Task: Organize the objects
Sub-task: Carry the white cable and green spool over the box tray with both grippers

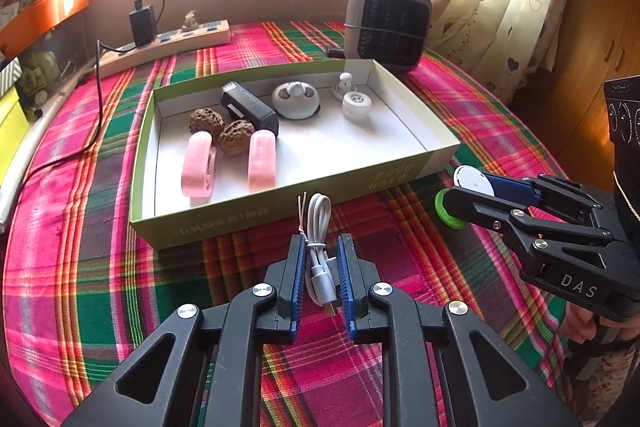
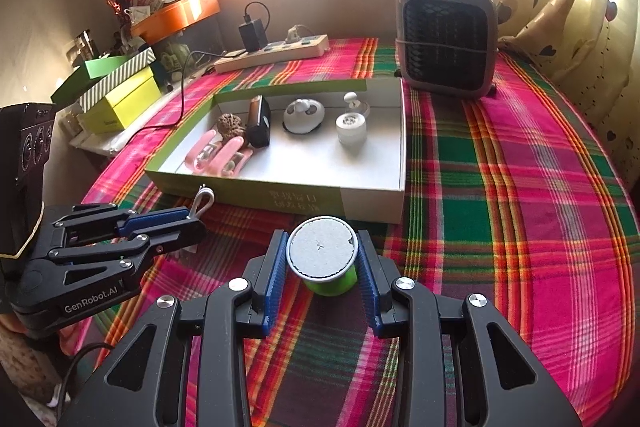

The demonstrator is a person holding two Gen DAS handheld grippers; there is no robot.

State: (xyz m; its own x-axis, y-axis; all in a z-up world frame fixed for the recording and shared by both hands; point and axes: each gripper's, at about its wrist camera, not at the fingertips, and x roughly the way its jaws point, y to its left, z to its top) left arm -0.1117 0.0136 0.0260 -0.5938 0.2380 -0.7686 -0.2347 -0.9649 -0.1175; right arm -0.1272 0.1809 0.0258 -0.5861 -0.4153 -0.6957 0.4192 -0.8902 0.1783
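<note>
Left claw: pads pinched tight on a bundled white USB cable, just in front of the green-sided box. Box holds pink clips, two walnuts, a black device, and white pieces. Right claw: closed around a green spool on the plaid-covered surface, near the box's front wall.
</note>
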